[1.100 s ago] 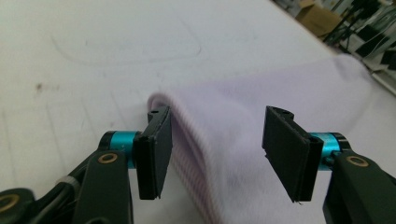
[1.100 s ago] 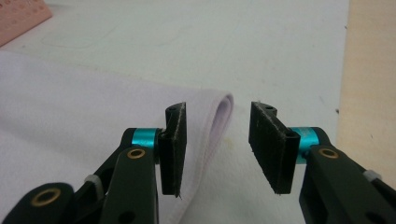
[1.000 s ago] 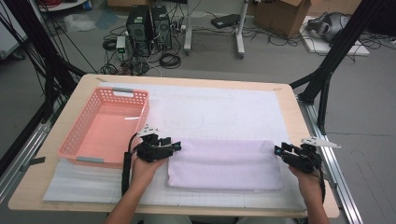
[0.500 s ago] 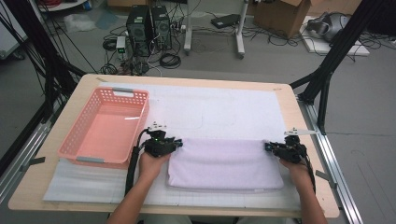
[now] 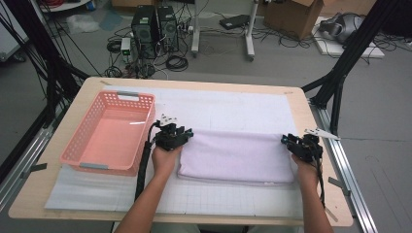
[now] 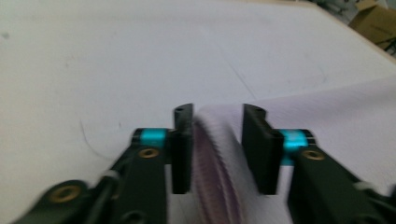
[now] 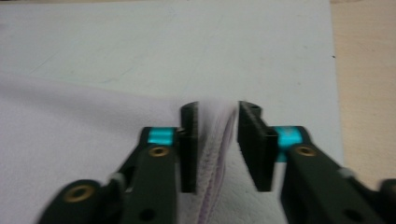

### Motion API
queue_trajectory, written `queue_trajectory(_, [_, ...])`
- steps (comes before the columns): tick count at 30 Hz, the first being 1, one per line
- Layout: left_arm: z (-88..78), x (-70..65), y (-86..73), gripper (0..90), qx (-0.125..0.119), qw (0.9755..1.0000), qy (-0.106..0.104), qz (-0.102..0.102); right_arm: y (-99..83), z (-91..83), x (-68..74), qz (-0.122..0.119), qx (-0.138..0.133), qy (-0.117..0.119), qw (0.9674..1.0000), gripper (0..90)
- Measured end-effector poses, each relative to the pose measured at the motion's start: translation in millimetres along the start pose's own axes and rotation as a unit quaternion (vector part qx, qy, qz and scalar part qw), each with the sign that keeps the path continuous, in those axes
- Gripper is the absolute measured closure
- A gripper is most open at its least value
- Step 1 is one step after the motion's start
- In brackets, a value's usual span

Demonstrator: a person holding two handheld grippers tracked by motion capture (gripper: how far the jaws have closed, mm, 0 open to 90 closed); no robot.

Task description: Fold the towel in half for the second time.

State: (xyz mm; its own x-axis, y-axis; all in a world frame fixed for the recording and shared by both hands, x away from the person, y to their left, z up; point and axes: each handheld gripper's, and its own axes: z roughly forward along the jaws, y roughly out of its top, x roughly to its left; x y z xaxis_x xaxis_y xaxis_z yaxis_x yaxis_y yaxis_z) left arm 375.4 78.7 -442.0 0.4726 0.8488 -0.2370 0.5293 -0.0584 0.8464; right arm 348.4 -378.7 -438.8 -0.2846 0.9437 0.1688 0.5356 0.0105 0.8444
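Left claw (image 6: 217, 149): jaws apart, straddling the raised left edge of the folded pale lilac cloth towel (image 6: 327, 112), not pinched shut.
Right claw (image 7: 217, 147): jaws apart around the towel's right edge fold.
Towel (image 5: 238, 155): lies flat between both claws on the white gridded mat (image 5: 228, 104).
Basket (image 5: 109, 133): pink plastic, just beside the left claw (image 5: 182, 136).
Surface (image 5: 299, 104): light wood.

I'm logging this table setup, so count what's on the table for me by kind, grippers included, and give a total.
Baskets, pink plastic: 1, the basket at the left.
Towels, pale lilac, folded: 1, the towel.
Mats, white: 1, the mat under both.
Grippers, black: 2, the left gripper and right gripper, jaws apart around the towel's far corners.
Total: 5.
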Motion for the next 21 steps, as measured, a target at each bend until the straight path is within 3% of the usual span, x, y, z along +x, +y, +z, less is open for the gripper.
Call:
queue_trajectory(2, [-6.0, -2.0, -5.4, 54.2, -0.006, 0.9998, -0.006, 0.015, 0.5, -4.9, -1.2, 0.001, 0.005, 0.003, 1.0000, 55.9])
queue_trajectory(5, [-12.6, -6.5, -8.0, 49.9, 0.026, 0.9989, -0.026, 0.029, 0.6, -17.7, 0.4, -0.018, 0.011, 0.004, 0.9998, 55.3])
queue_trajectory(6, [-16.6, -9.3, -10.5, 49.7, 0.017, 0.9988, -0.030, 0.036, 0.0, -22.5, 1.7, -0.021, 0.011, 0.010, 0.9997, 55.4])
queue_trajectory(7, [-21.1, -11.2, -12.9, 50.9, 0.009, 0.9987, -0.034, 0.038, -1.4, -27.2, 3.6, -0.023, 0.012, 0.020, 0.9995, 55.6])
queue_trajectory(9, [-27.5, -15.6, -15.9, 51.8, 0.027, 0.9976, -0.040, 0.050, -6.2, -35.9, 9.3, -0.030, 0.016, 0.047, 0.9983, 56.3])
queue_trajectory(11, [-35.6, -19.3, -23.1, 55.3, 0.025, 0.9965, -0.048, 0.063, -14.6, -43.6, 16.0, -0.046, 0.023, 0.068, 0.9964, 58.5])
queue_trajectory(14, [-45.6, -21.2, -36.0, 61.6, 0.038, 0.9949, -0.060, 0.071, -29.1, -52.0, 26.1, -0.077, 0.049, 0.086, 0.9921, 63.5])
queue_trajectory(18, [-57.1, -19.6, -47.7, 66.3, 0.049, 0.9945, -0.070, 0.060, -40.9, -60.3, 29.6, -0.095, 0.073, 0.099, 0.9878, 67.9])
queue_trajectory(21, [-63.1, -21.5, -52.6, 67.9, 0.058, 0.9936, -0.070, 0.067, -51.9, -65.3, 28.5, -0.099, 0.090, 0.098, 0.9862, 68.5])
